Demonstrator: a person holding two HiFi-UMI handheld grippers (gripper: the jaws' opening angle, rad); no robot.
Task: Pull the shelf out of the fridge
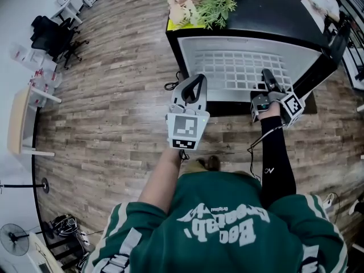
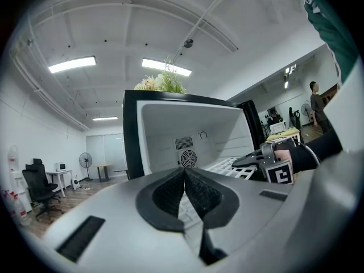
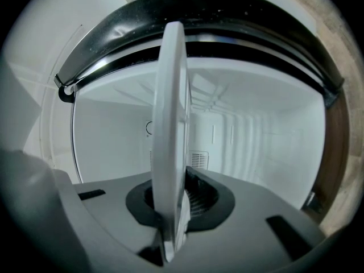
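A small black fridge [image 1: 296, 16] stands open in front of me, its inside white. The white wire shelf [image 1: 239, 70] sticks out of its front. My right gripper [image 1: 266, 79] is shut on the shelf's front edge near the right side. In the right gripper view the shelf [image 3: 170, 112] runs edge-on between the pads of the right gripper [image 3: 175, 206]. My left gripper [image 1: 195, 89] hovers just left of the shelf's front corner, shut on nothing. In the left gripper view the left gripper [image 2: 185, 178] points at the fridge [image 2: 187, 129], where the shelf [image 2: 227, 166] shows.
A bunch of flowers [image 1: 199, 1] sits on top of the fridge. The fridge door [image 1: 335, 44] hangs open at the right. An office chair [image 1: 54, 36], a desk [image 1: 20, 118] and a fan [image 1: 11, 238] stand at the left. A person [image 2: 315, 104] stands far off.
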